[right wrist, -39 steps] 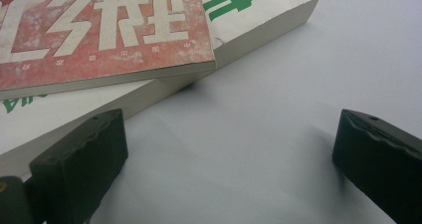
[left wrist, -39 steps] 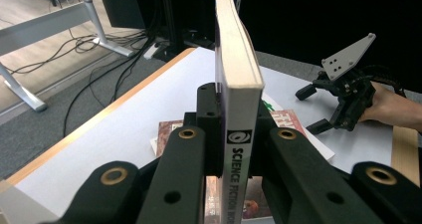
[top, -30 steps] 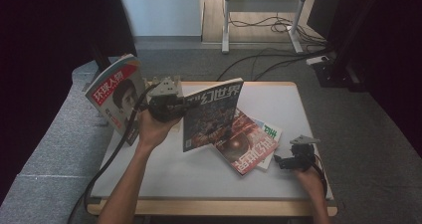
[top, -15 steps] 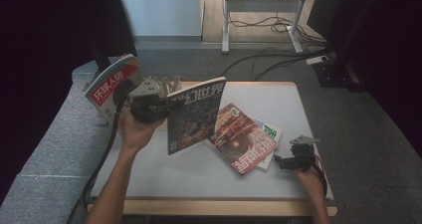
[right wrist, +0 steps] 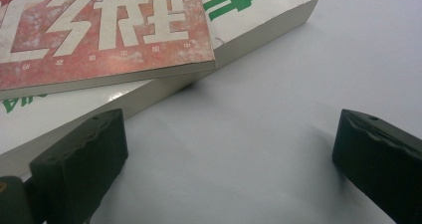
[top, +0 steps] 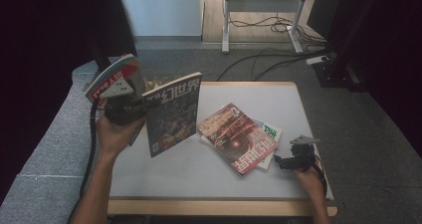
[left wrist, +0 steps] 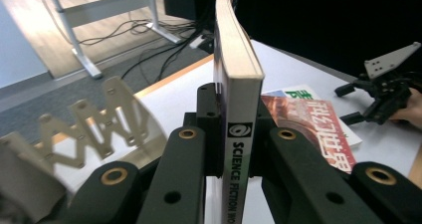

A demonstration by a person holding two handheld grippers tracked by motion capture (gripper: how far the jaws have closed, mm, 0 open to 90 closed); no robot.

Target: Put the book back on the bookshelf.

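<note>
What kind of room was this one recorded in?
Probably a lab or studio set up for recording: black curtains flank a white table, loose cables run over grey carpet, and a metal stand sits behind.

You work at a white, wood-edged table (top: 278,97) on grey carpet floor (top: 378,134); black cables (top: 259,59) cross it.

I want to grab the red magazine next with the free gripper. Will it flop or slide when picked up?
Probably floppy: the red magazine looks thin and soft-covered, so gripped at one edge it may droop. Its cover looks glossy, so it may slide off the white book beneath. The right gripper stands open nearby.
</note>
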